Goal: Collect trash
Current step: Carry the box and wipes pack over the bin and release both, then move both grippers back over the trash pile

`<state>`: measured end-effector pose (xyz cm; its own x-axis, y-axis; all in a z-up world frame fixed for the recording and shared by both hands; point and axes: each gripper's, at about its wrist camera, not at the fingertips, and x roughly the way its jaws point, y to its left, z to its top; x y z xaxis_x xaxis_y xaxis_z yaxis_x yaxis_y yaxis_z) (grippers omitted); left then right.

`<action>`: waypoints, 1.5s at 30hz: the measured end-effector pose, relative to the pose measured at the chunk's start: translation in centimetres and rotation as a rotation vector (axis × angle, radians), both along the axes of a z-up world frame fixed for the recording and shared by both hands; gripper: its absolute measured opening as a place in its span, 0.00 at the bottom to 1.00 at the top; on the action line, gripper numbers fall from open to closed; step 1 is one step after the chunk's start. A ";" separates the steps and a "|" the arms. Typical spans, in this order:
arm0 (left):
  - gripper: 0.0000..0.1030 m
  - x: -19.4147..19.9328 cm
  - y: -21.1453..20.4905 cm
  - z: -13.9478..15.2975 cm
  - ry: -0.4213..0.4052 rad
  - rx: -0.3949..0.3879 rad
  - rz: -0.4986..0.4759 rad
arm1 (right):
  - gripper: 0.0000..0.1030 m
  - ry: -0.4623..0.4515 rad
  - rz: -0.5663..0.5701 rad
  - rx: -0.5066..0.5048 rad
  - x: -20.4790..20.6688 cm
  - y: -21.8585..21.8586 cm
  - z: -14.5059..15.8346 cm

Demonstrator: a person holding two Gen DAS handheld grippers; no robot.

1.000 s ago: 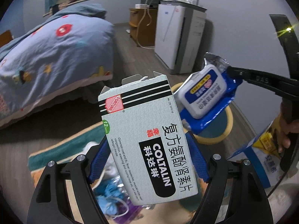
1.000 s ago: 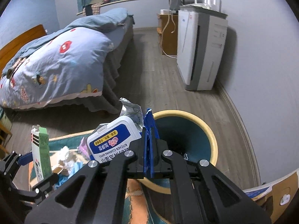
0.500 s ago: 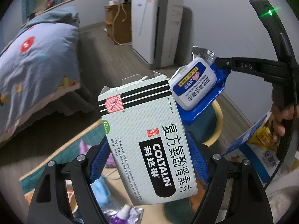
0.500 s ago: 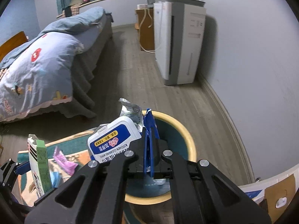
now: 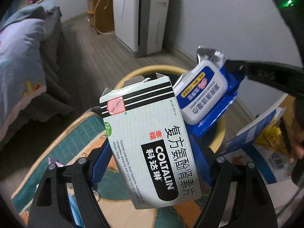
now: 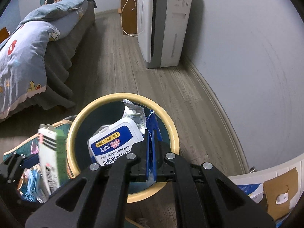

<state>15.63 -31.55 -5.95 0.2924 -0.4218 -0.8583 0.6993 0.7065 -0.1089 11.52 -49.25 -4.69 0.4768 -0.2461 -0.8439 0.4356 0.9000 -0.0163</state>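
A bedroom floor scene seen from 2 handheld grippers, both angled down toward a round bin (image 6: pixel 172 131) with a yellow rim and dark teal inside, standing on grey wood flooring.

The left gripper (image 5: pixel 150 161) holds a pale green medicine box (image 5: pixel 150 142) marked "COLTALIN" with black stripes near its torn-open top. Its 2 blue-padded fingers (image 5: pixel 199 163) are spread wide and press on the box's 2 narrow sides. In the left wrist view the box fills the centre, with the bin's rim just behind its top edge. In the right wrist view the same box (image 6: pixel 49 155) sits just left of the bin's rim, above a green and orange rug (image 5: pixel 79 138) littered with small scraps.

The right gripper (image 6: pixel 151 163) has its fingers pressed together, pinching the blue edge of a wipes packet (image 6: pixel 115 142) with a white flip lid and a crumpled silver end. The packet hangs directly over the bin's opening. In the left wrist view the packet (image 5: pixel 203 98) appears beside and just behind the box's upper right corner.

A bed (image 6: pixel 28 51) with a light blue patterned quilt stands at left. A white appliance (image 6: pixel 163 24) stands against the grey wall, beside a small wooden cabinet (image 6: pixel 129 13). Printed bags (image 5: pixel 266 142) lie at the far right.
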 end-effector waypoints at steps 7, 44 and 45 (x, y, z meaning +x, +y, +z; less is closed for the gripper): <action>0.76 1.5 -1.2 -1.6 0.008 0.020 0.024 | 0.02 0.026 -0.005 -0.002 0.1 -0.2 -0.8; 0.94 -1.9 18.3 6.5 -0.178 0.012 0.328 | 0.94 -0.085 0.285 0.097 2.4 11.8 3.3; 0.94 -2.2 19.4 6.6 -0.172 0.014 0.351 | 0.94 -0.084 0.304 0.083 2.4 12.6 3.4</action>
